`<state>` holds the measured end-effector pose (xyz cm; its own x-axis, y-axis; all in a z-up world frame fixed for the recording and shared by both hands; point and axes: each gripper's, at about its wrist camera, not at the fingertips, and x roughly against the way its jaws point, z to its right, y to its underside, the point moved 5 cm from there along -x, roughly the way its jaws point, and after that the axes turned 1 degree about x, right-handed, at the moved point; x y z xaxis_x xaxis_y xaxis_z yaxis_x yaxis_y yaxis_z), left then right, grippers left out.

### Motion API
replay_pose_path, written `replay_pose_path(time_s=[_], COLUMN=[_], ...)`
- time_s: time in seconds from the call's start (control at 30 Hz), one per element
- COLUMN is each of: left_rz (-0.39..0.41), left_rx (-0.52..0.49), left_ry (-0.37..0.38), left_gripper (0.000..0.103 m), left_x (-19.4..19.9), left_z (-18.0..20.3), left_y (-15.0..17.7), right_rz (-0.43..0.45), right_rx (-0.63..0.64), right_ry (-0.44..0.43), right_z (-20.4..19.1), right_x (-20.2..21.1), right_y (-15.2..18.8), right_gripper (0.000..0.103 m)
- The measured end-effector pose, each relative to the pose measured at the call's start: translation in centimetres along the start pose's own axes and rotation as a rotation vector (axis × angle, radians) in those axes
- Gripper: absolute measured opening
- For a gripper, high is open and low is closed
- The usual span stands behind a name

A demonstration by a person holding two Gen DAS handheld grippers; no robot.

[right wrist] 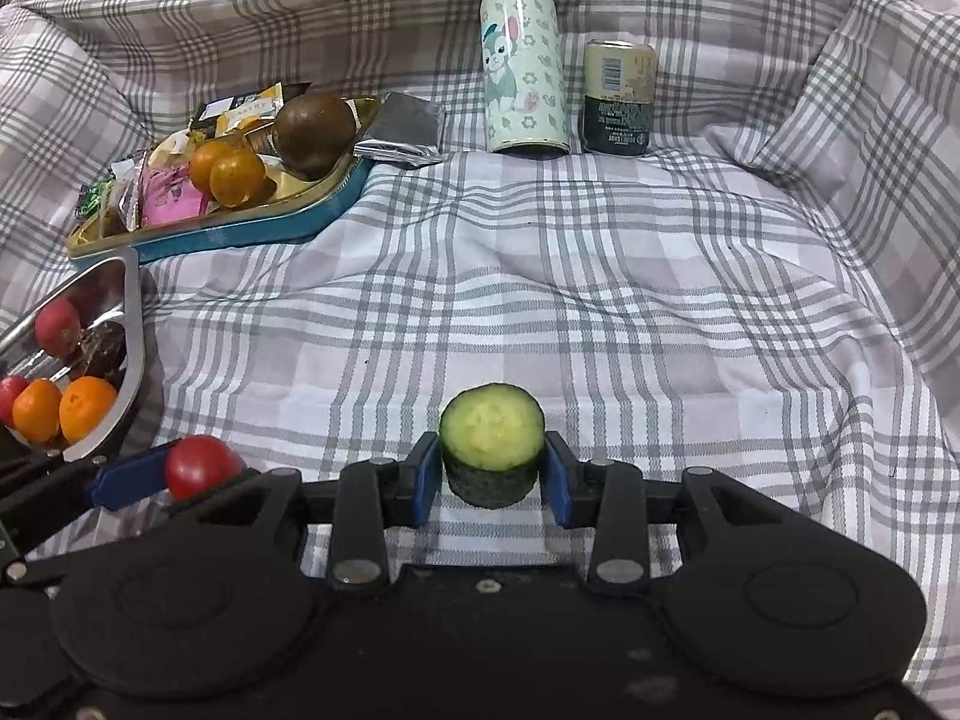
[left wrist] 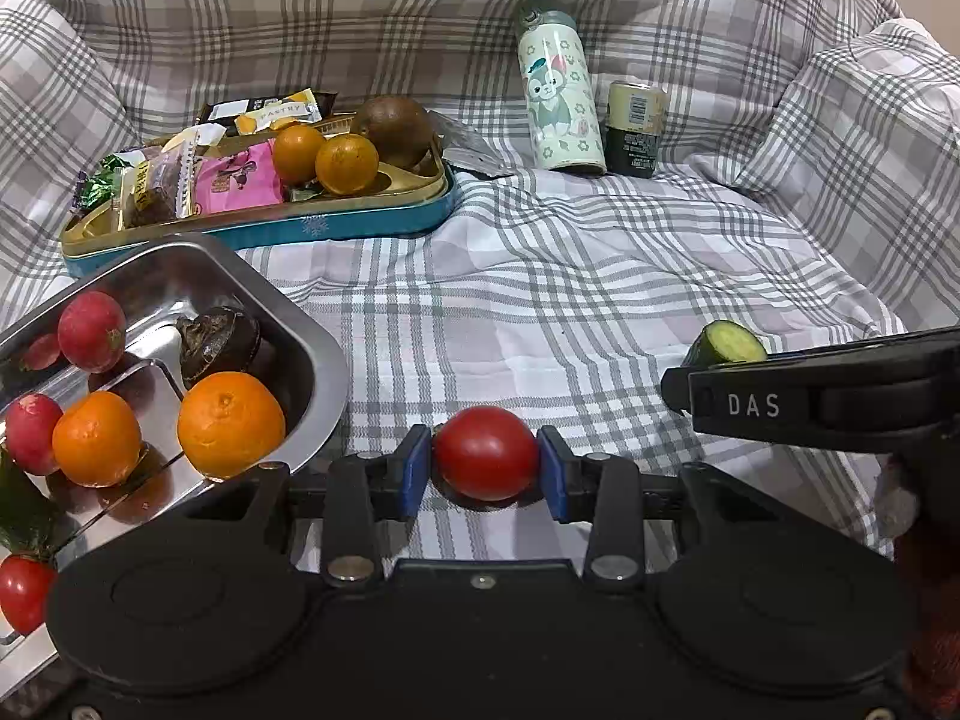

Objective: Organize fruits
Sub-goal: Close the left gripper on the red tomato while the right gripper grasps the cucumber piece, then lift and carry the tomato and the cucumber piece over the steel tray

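Observation:
A red tomato [left wrist: 486, 450] lies on the checked cloth between the blue pads of my left gripper [left wrist: 485, 468], and both pads touch its sides. To its left stands a steel divided tray [left wrist: 312, 348] holding two oranges [left wrist: 231, 423], red radishes [left wrist: 91, 330], a dark fruit [left wrist: 219, 342] and another tomato [left wrist: 24, 591]. My right gripper [right wrist: 492, 471] is shut on an upright cucumber piece [right wrist: 492, 432], cut face up, resting on the cloth. The right wrist view also shows the tomato [right wrist: 201, 468] at the lower left. The cucumber piece [left wrist: 729, 342] shows behind the right gripper's black body.
A blue tin tray [left wrist: 360, 225] at the back left holds wrapped snacks, two small oranges and a brown round fruit. A cartoon-printed bottle [left wrist: 561, 96] and a can [left wrist: 636, 126] stand at the back. A foil packet [right wrist: 402, 129] lies beside the tin. Raised cloth folds ring the area.

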<state>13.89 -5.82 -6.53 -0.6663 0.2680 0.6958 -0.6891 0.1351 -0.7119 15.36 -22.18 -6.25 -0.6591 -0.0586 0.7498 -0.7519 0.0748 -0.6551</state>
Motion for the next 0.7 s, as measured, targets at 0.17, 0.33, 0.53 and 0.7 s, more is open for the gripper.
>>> replay_pose_path(time_s=[0.17,0.33,0.53,0.7], left_rz=[0.009,0.014,0.011,0.038], left_rx=[-0.013,0.008,0.043,0.054], left_ry=[-0.010,0.006,0.029,0.042], left_gripper=[0.047,0.044,0.043,0.043], left_x=[0.0,0.1,0.4,1.5], left_z=[0.2,0.0,-0.2,-0.2], left_y=[0.1,0.1,0.0,-0.2], right_rz=[0.010,0.015,0.046,0.080], right_rx=[-0.001,-0.035,-0.043,-0.043], right_ry=[0.004,-0.017,0.004,0.011], right_z=[0.1,0.6,0.7,0.6], right_x=[0.1,0.2,0.7,1.3], right_y=[0.0,-0.1,-0.5,-0.9], right_gripper=[0.037,0.037,0.036,0.036])
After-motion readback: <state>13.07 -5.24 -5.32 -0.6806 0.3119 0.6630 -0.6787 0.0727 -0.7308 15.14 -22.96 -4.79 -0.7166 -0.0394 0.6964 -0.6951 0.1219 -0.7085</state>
